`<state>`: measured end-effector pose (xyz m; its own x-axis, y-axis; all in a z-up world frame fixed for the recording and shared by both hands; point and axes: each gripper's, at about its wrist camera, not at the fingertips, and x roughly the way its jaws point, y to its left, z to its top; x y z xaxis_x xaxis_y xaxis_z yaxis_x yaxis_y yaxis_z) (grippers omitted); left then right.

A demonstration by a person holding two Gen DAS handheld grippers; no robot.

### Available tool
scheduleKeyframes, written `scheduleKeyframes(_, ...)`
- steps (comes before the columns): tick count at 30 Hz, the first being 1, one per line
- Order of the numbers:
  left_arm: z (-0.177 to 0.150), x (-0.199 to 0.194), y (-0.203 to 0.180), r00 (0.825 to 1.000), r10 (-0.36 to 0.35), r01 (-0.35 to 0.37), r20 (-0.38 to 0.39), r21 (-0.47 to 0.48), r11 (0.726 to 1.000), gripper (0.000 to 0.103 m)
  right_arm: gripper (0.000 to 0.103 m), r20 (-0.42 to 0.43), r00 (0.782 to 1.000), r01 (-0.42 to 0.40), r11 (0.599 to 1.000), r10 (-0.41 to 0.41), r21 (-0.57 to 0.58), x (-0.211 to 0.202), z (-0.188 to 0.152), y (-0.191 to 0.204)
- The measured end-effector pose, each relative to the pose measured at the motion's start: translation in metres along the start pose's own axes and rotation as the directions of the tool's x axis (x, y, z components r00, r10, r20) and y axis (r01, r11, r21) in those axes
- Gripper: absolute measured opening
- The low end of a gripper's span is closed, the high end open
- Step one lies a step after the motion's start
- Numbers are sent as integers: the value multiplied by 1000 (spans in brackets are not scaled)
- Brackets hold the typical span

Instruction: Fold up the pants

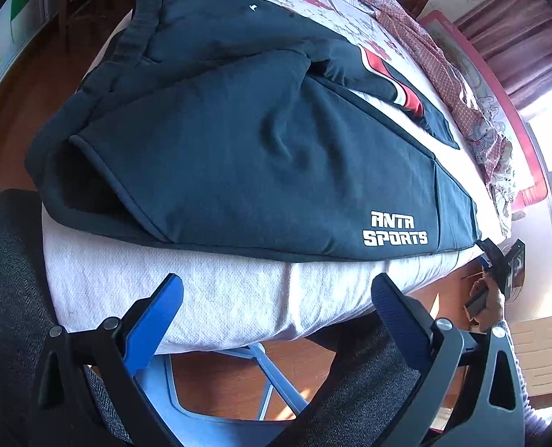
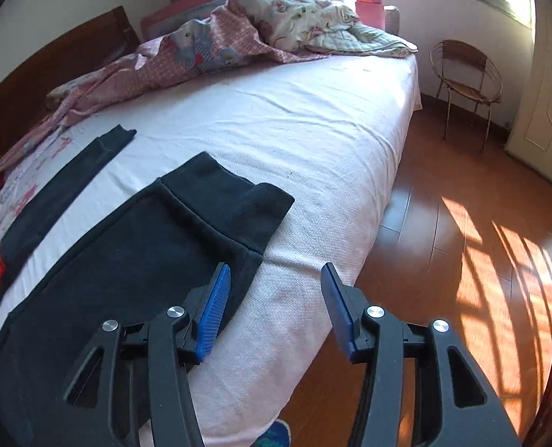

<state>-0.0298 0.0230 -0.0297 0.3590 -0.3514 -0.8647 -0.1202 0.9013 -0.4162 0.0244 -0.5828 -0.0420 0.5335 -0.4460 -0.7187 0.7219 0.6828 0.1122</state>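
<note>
on the left we have the left gripper released and empty, hanging off the bed's near side below the waist end of the pants. the pants lie on the bed along its near edge, long axis running left to right, one leg folded over and the other splayed toward the far side. further right, the right gripper is also released, grasping nothing; the cuff lies ahead and to its left, one finger over the dark cloth. we judge the right gripper nearer the cuff, the left nearer the waist.
</note>
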Motion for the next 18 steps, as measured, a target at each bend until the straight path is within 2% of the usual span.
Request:
scheduleKeyframes(2,2,5,3,1000,2,-2,-13,-18,1000,101,50,38,995,-95,995,97,-41,-23,-6,23)
scheduleKeyframes(3,3,9,3,1000,1,-2,-24,-23,1000,101,50,45,985,-161,983,165,-89,-34,-11,43)
scheduleKeyframes(4,3,13,3,999,3,-4,-39,-24,1000,101,50,26,966,-253,957,259,-140,-42,-17,64)
scheduleKeyframes(5,4,16,2,999,1,-2,-50,-22,1000,101,50,3,943,-325,927,331,-189,-50,-24,87)
scheduleKeyframes(7,4,20,-1,998,-6,5,-62,-14,1000,101,50,-105,889,-455,831,446,-322,-57,-43,145)
scheduleKeyframes(8,4,20,-2,998,-13,12,-62,-10,1000,101,50,-147,878,-473,784,454,-402,-60,-58,175)
scheduleKeyframes(10,4,18,-3,999,-19,19,-50,-3,1000,101,50,-200,872,-477,687,447,-548,-63,-85,229)
scheduleKeyframes(11,5,17,-2,999,-22,22,-40,-5,1000,101,50,-226,884,-456,649,408,-609,-58,-98,253)
scheduleKeyframes(12,7,16,1,999,-25,25,-32,-11,1000,101,50,-252,908,-414,630,334,-657,-45,-109,275)
scheduleKeyframes(13,10,16,5,999,-31,31,-27,-26,999,101,52,-239,923,-382,626,303,-680,-36,-115,287)
scheduleKeyframes(14,16,17,9,999,-39,38,-17,-46,998,101,55,-201,926,-368,639,321,-676,-33,-113,293)
scheduleKeyframes(16,32,15,21,997,-49,53,54,-73,996,101,61,-220,926,-375,688,307,-621,-21,-99,301)
scheduleKeyframes(17,42,15,26,995,-39,47,92,-86,995,101,61,-218,933,-358,693,285,-626,-19,-95,309)
scheduleKeyframes(18,53,16,30,992,-39,51,121,-96,994,101,62,-219,942,-335,676,255,-656,-18,-95,317)
